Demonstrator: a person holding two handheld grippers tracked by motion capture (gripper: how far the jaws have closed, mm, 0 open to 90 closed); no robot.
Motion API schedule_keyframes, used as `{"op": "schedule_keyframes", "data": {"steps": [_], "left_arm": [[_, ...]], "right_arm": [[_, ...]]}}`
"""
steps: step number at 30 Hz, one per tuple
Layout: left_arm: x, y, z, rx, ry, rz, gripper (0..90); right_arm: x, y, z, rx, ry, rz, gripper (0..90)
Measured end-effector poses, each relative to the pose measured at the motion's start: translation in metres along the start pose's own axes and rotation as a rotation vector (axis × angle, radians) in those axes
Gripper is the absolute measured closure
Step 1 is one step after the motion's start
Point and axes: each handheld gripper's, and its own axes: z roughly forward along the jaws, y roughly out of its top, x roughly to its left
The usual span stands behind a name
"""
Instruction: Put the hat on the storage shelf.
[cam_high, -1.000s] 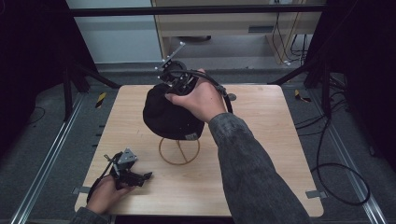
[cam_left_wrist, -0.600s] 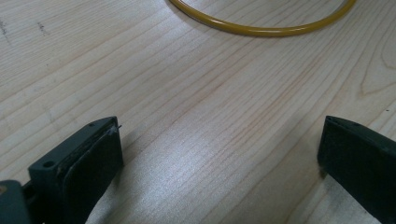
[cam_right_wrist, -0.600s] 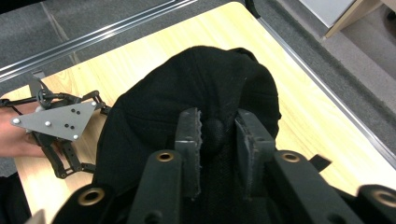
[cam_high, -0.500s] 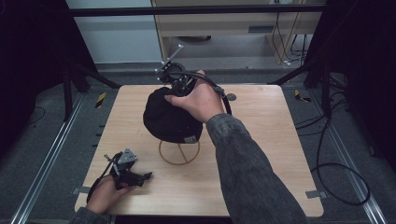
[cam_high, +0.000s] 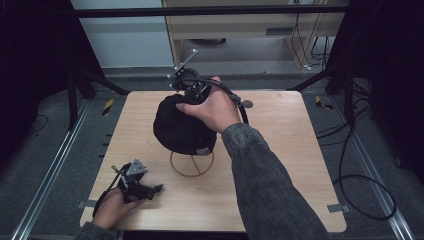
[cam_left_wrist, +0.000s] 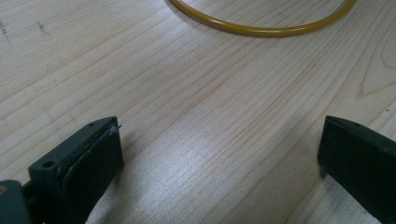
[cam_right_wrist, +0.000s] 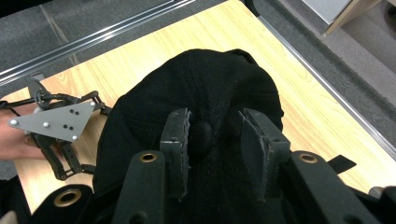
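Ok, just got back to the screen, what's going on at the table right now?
A black cap sits on a yellow wire stand on the wooden table. The right tongs are at its crown; their jaws have just been opening, and the top button lies between the pads, which look clear of it. The left tongs rest open near the table's front left corner, holding nothing.

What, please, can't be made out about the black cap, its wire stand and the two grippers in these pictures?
- Upper part of the wire stand: hidden under the black cap in the high view.
- Right gripper jaws: covered by the hand in the high view. In the right gripper view they have just been opening around the cap's top button, one pad apart from it.
- Stand ring: cut off by the top edge of the left gripper view.
- Cap's small label: too small to read.
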Motion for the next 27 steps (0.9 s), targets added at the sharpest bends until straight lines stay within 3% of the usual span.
{"op": "schedule_keyframes", "data": {"steps": [17, 27], "left_arm": [[0.0, 0.0, 0.0, 0.0, 0.0, 0.0, 0.0], [0.0, 0.0, 0.0001, -0.001, 0.001, -0.001, 0.0]], "right_arm": [[-0.001, -0.0056, 0.0003, -0.004, 0.009, 0.006, 52.2], [0.0, -0.0097, -0.0003, -0.03, 0.018, 0.006, 40.1]]}}
